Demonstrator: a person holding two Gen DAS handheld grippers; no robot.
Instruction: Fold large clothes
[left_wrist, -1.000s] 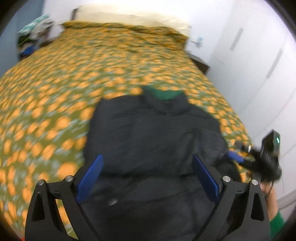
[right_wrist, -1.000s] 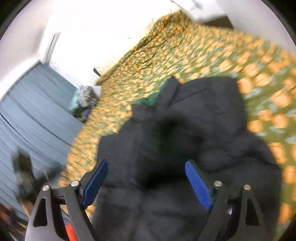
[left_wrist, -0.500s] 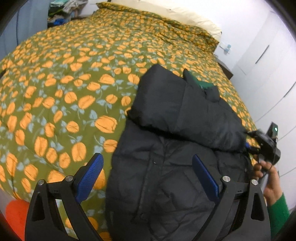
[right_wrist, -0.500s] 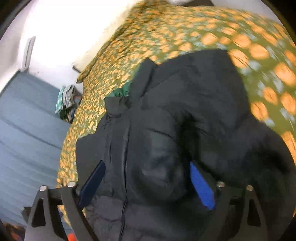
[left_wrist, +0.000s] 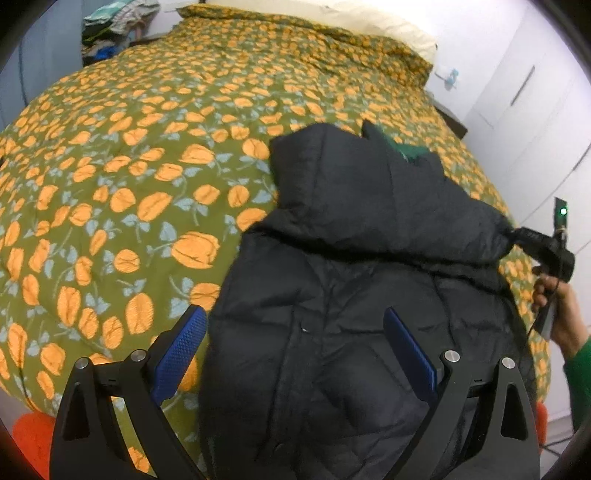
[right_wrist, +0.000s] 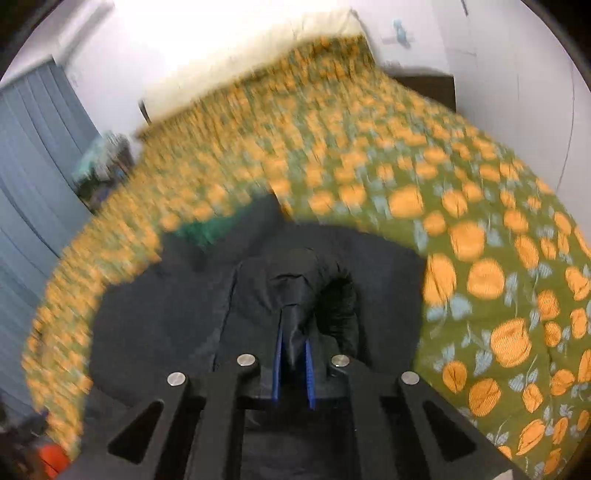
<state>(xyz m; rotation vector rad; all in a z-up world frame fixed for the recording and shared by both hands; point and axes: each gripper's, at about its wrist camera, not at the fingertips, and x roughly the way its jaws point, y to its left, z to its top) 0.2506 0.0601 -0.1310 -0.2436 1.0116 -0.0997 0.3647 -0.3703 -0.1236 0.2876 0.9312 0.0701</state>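
Black quilted puffer jacket (left_wrist: 354, 295) with green lining at the collar, spread on the near part of a bed covered in an olive quilt printed with orange flowers (left_wrist: 147, 155), one sleeve folded across the chest. Left gripper (left_wrist: 295, 347) poised above the jacket's lower front, blue pads wide apart, nothing between them. Right gripper (right_wrist: 293, 354) clamped narrow on the bunched cuff end of that sleeve, at the jacket's far side from the left gripper. Cream pillow (left_wrist: 369, 22) at the bed's head, beyond the jacket.
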